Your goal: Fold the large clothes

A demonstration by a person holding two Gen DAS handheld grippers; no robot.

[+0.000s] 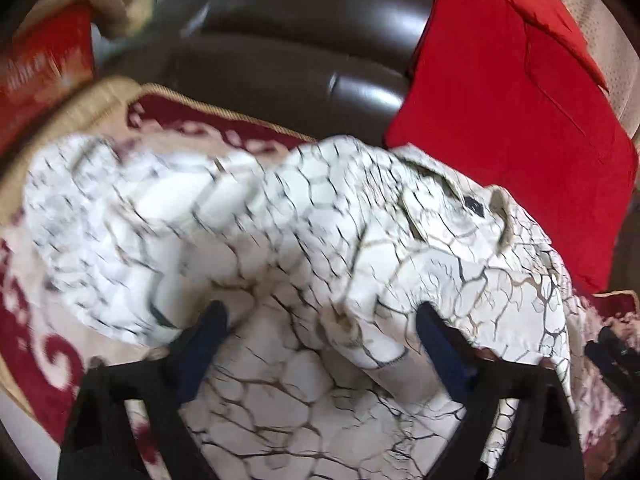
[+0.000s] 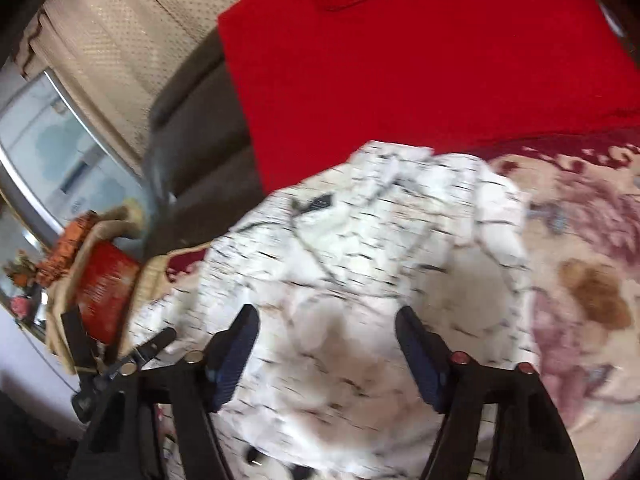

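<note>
Nearest in both wrist views is the white shirt (image 1: 304, 240) with a thin dark crackle print, lying rumpled on a red-and-cream patterned blanket (image 1: 36, 312). Taking the shirt as the landmark: the blanket spreads under it and out past it on every side, with a braided tan edge showing beyond its far side in the left view. A small dark label sits at the shirt's collar, toward the far end.

The left gripper (image 1: 320, 320) tilts down over the shirt's near part, its 2 blue-padded fingers (image 1: 200, 344) well apart with cloth lying between and beneath them; nothing is pinched. The right gripper (image 2: 328, 328) also tilts down over the shirt, its fingers (image 2: 236, 344) spread, white cloth between them but not clamped. Both views are smeared by motion blur.

Just beyond the shirt lies a plain red cloth (image 1: 508, 128), its near edge touching or slightly under the shirt's collar end. Behind the shirt runs a dark brown leather sofa back (image 1: 296, 52). Farther still, past the red cloth, hangs a cream dotted curtain (image 2: 120, 28), and beside it a window (image 2: 52, 152).
</note>
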